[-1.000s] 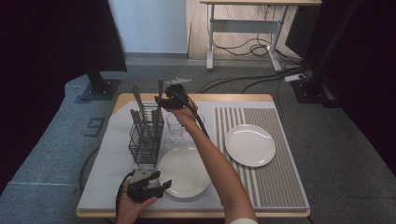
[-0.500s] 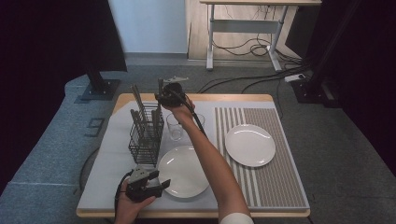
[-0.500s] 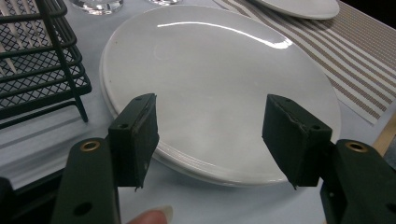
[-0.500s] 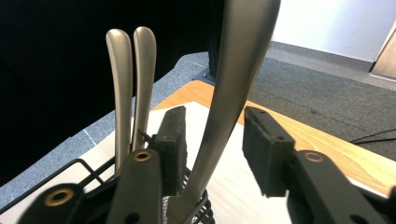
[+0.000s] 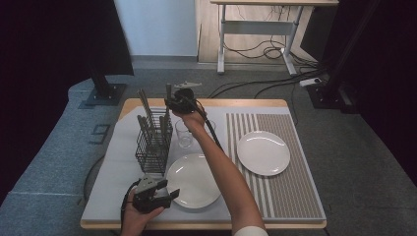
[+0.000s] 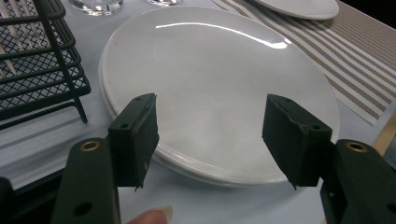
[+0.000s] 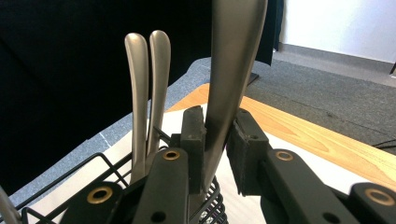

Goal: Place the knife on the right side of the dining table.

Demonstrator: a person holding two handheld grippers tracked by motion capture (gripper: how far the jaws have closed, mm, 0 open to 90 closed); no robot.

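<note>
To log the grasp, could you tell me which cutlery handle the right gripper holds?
The broad handle clamped in the right gripper; the two slim ones stand free in the basket.

Two white plates [image 5: 193, 179] [image 5: 263, 152], one glass [image 5: 184, 133], one wire basket [image 5: 153, 140].

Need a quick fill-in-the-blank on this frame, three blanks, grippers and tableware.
The right gripper is shut on a metal ____ handle.
The left gripper has its jaws ____ over the near plate.
The wire basket stands to the ____ of the glass in the high view.

Missing words: cutlery; open; left
</note>
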